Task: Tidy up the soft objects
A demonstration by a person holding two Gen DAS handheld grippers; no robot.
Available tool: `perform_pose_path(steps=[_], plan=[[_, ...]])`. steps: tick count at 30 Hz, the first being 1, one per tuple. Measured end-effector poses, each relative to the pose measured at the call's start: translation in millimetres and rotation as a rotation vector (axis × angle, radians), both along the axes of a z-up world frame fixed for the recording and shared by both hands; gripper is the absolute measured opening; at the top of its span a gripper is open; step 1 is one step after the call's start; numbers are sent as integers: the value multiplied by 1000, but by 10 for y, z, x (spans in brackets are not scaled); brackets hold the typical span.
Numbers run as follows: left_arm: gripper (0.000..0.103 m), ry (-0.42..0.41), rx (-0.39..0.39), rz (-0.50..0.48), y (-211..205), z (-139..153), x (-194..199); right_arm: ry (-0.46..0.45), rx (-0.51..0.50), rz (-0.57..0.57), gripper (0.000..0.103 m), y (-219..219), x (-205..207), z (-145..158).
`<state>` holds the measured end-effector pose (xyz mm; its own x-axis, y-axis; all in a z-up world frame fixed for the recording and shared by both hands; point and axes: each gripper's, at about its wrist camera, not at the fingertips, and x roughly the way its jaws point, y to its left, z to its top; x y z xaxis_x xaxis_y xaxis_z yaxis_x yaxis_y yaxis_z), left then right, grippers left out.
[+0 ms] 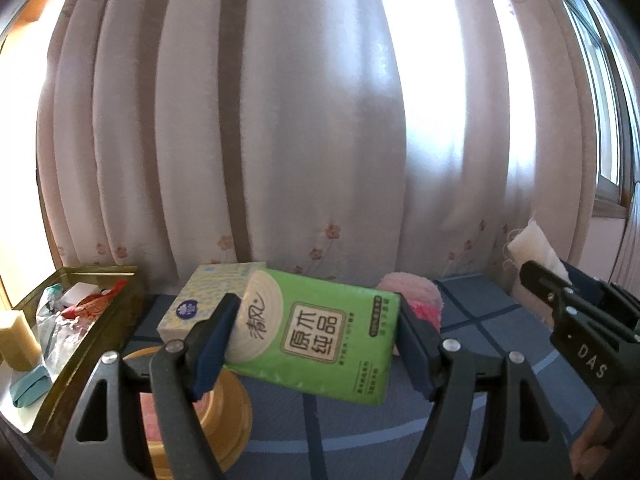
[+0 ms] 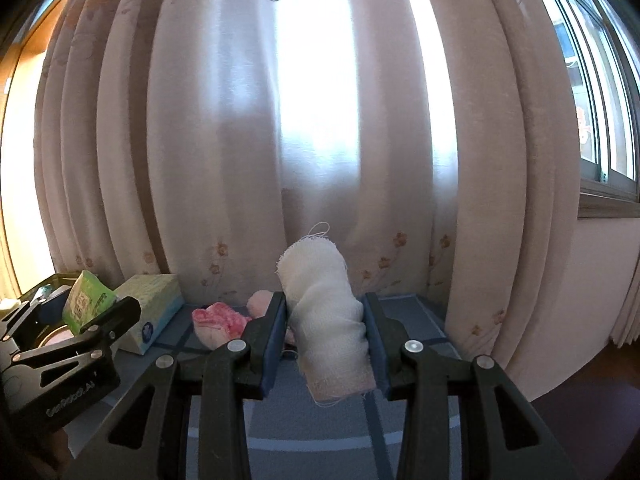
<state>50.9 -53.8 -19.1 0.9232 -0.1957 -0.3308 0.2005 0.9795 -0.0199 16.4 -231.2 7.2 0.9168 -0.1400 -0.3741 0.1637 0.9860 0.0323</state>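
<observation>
Left wrist view: your left gripper pinches the green plastic tissue pack; keep it level toward the olive tin box at nine o'clock, while your right gripper clamps the white gauze roll.

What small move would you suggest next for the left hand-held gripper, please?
Probably carry it leftward. The left hand-held gripper holds the green plastic tissue pack aloft, and the olive rectangular box of soft items sits open there.

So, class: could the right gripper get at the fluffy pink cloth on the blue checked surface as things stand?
Probably not yet: the right gripper is shut on a white gauze roll, though the fluffy pink cloth lies unobstructed nearby.
</observation>
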Motion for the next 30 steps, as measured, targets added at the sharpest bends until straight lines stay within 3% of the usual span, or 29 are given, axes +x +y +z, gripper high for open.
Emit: perform_pose_path(steps=[9, 15, 30], plan=[[75, -6, -5, -6, 113, 7, -114, -7, 60, -11, 40, 122, -119, 23], [75, -3, -9, -4, 245, 3, -175, -9, 17, 9, 40, 393, -168, 48], [75, -8, -34, 53, 712, -6, -305, -13, 43, 46, 40, 796, -180, 69]])
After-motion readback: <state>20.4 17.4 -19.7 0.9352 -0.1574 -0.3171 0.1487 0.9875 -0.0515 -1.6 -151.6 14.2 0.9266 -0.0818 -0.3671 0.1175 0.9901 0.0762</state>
